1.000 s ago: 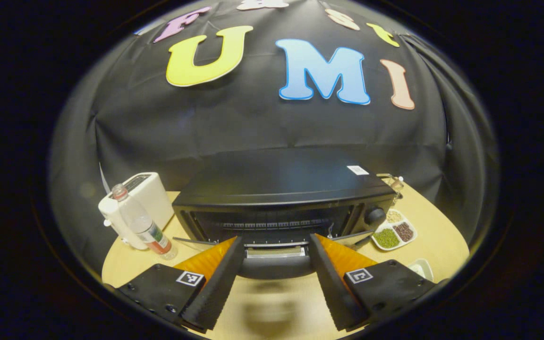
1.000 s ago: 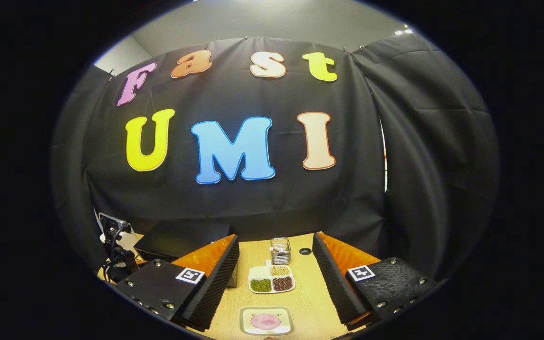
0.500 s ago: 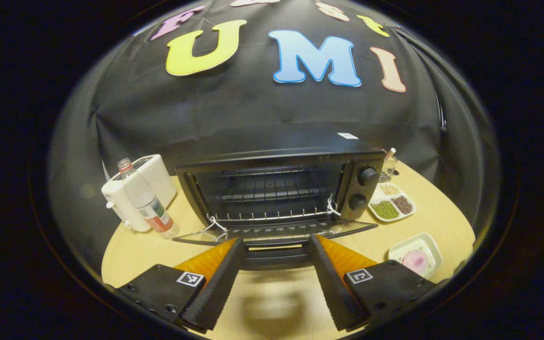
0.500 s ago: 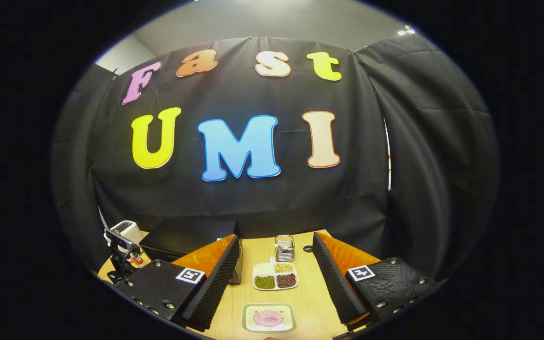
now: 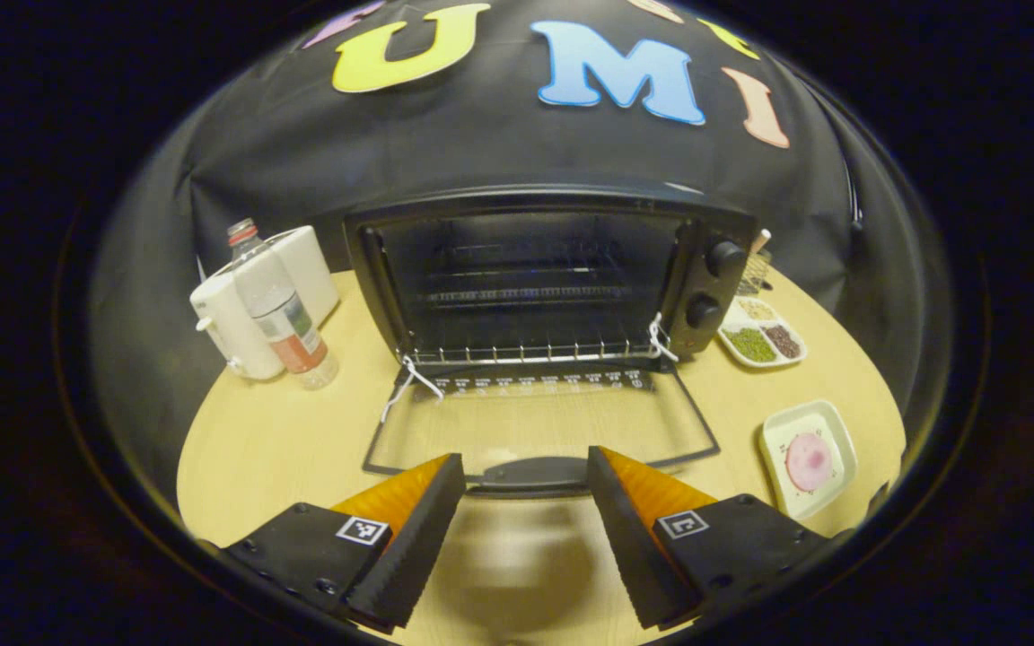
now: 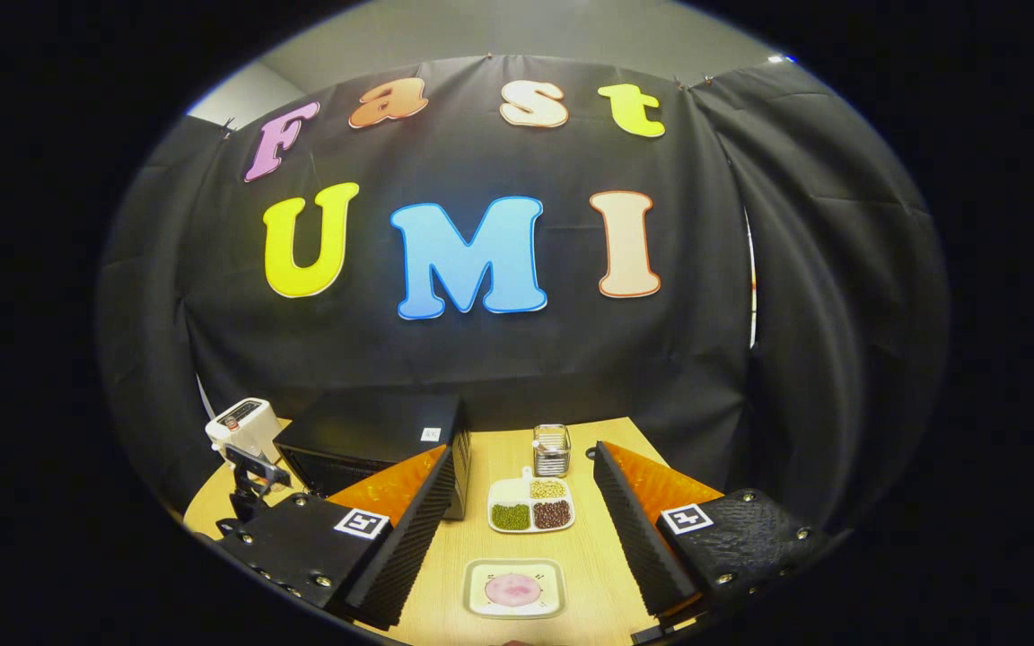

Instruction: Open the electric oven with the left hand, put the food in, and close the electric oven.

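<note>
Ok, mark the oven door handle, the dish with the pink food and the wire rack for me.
oven door handle [image 5: 528,473], left gripper view, middle of the bar.
dish with the pink food [image 6: 484,606], right gripper view, bare front rim.
wire rack [image 5: 526,352], left gripper view, front rail.

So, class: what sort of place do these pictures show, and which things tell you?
Probably a mock kitchen corner set up in a recording booth: an electric oven with its door open on a wooden table, a small food dish, and a black cloth wall behind.

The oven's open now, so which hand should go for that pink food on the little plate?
Probably the right gripper: it is open with the pink food on its plate just ahead between its fingers. The left gripper sits at the oven door.
</note>
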Motion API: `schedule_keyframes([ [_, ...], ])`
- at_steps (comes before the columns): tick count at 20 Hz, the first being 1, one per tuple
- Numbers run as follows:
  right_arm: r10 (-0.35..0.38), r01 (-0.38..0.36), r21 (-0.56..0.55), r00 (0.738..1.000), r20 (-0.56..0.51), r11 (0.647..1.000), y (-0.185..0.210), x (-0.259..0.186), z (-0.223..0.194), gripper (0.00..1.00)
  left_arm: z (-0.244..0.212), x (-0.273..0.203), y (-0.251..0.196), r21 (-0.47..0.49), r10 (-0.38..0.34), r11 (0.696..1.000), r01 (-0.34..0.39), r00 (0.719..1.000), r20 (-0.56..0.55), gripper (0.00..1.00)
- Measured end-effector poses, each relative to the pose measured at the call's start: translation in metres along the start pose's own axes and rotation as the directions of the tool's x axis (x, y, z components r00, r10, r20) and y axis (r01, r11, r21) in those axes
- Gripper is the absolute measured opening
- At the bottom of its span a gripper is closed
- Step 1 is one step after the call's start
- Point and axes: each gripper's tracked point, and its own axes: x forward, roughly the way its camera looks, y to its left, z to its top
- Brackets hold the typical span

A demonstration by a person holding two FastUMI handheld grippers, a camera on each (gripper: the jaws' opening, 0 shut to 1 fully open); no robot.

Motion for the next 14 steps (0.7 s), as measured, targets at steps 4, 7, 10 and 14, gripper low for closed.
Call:
schedule_keyframes([
  [4, 0.051, -0.048, 0.035, 0.994, -0.097, 0.998, -0.001, 0.013, -0.028, 0.95, 0.066, -0.025, 0.013, -0.020, 0.013, 1.000, -0.010, 0.990, 0.138, 0.97],
  [7, 0.105, -0.082, 0.108, 0.969, -0.224, 0.991, -0.005, 0.029, -0.062, 0.95, 0.123, -0.064, 0.021, -0.039, 0.015, 0.999, -0.005, 0.963, 0.268, 0.93],
  [10, 0.190, -0.123, 0.205, 0.917, -0.352, 0.971, -0.005, 0.043, -0.097, 0.95, 0.179, -0.112, 0.028, -0.044, 0.018, 0.999, 0.000, 0.915, 0.404, 0.93],
  [14, 0.251, -0.096, 0.318, 0.832, -0.495, 0.943, -0.022, 0.059, -0.147, 0.95, 0.237, -0.187, 0.037, -0.039, 0.023, 0.999, -0.001, 0.820, 0.571, 0.90],
])
